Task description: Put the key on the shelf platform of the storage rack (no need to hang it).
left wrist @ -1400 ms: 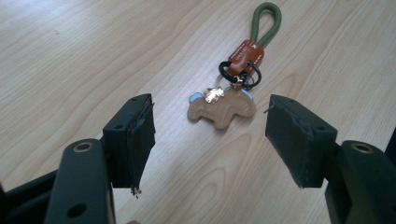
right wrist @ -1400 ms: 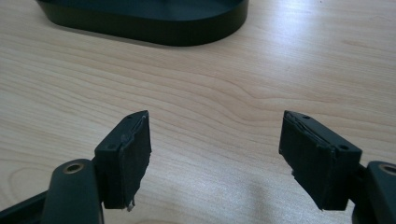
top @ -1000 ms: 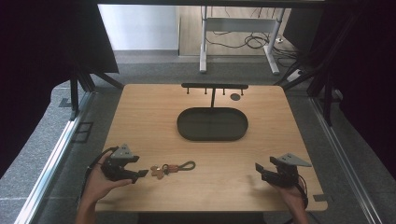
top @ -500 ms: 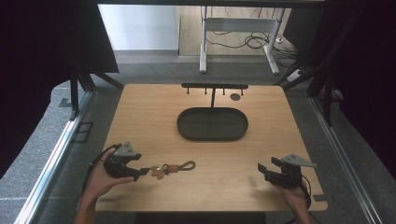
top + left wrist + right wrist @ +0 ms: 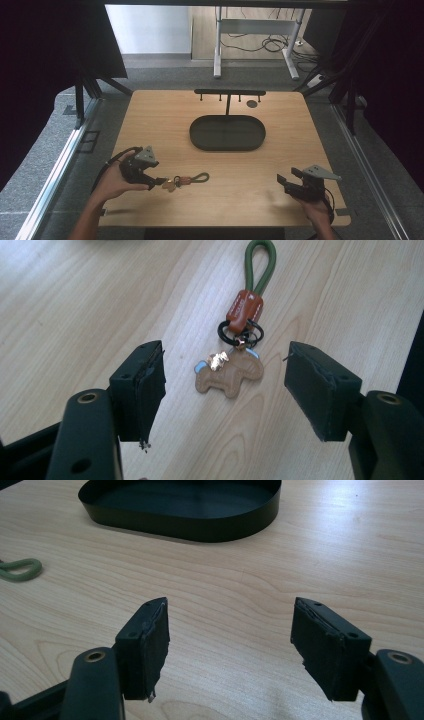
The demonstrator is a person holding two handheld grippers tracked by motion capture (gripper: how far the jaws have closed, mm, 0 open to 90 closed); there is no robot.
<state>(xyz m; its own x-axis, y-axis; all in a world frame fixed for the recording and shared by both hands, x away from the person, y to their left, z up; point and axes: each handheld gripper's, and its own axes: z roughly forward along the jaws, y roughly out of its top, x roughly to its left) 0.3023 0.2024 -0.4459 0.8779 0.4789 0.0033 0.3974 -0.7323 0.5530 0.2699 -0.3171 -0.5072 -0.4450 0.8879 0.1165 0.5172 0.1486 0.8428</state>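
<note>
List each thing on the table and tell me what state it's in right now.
keychain: lying flat on the table, not gripped, ahead of the open jaws.
left gripper: open, holding nothing.
right gripper: open, holding nothing, over bare wood.
oval tray: empty, resting flat.
hook rack: upright behind the tray, nothing hanging on it.

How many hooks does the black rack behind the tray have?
4. They hang in a row under the rack's bar: two left of its post, two right, behind the oval tray. They are tiny, so more may be hidden.
</note>
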